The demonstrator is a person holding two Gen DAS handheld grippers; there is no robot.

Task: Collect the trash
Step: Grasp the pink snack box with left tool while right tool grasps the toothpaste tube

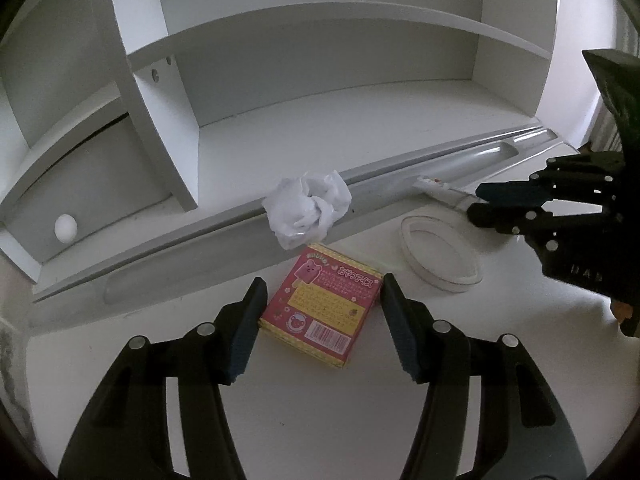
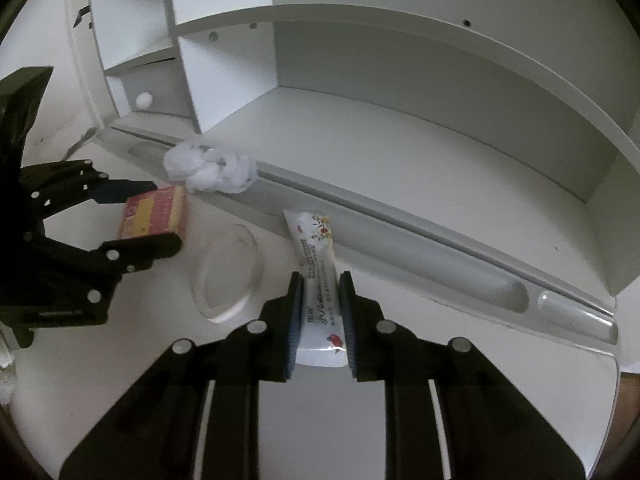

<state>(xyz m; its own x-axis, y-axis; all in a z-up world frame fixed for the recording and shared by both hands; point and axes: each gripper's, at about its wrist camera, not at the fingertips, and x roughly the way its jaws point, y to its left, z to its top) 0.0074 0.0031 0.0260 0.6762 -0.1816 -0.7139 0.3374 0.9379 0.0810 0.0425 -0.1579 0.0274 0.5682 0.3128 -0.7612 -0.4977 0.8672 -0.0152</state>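
**Trash on white worktop, both tools engaged**

White worktop (image 1: pixel 320 420), matte and bare in the near part, under dim, cool light. Backed at the far edge by a white shelf unit (image 1: pixel 320 80) with one wide open bay, a narrower bay at left, and a small drawer with a round white knob (image 1: pixel 65 228) at lower left. Fronted by a long grey pen-tray strip (image 1: pixel 460 164) with shallow moulded recesses, running left to right along the foot of the unit.

Left tool (image 1: pixel 322 312) closed on a pink-and-yellow snack box (image 1: pixel 320 308) lying flat on the worktop, pads pressed to its two sides. Crumpled white paper (image 1: pixel 308 210) just beyond the box, resting against the tray strip. Clear round lid (image 1: pixel 440 254) to the right of the box, flat on the surface.

Right tool (image 2: pixel 320 316) clamped on a white printed sachet (image 2: pixel 316 264), narrow and long, near end between the pads, far end reaching to the tray strip. Same sachet seen from the left wrist view only as a thin sliver ahead of the right tool's tips. Crumpled paper well to the far left of the sachet; clear lid between sachet and box.

Dark plastic bag (image 1: pixel 616 92) hanging at the right edge of the left wrist view, above the right tool.
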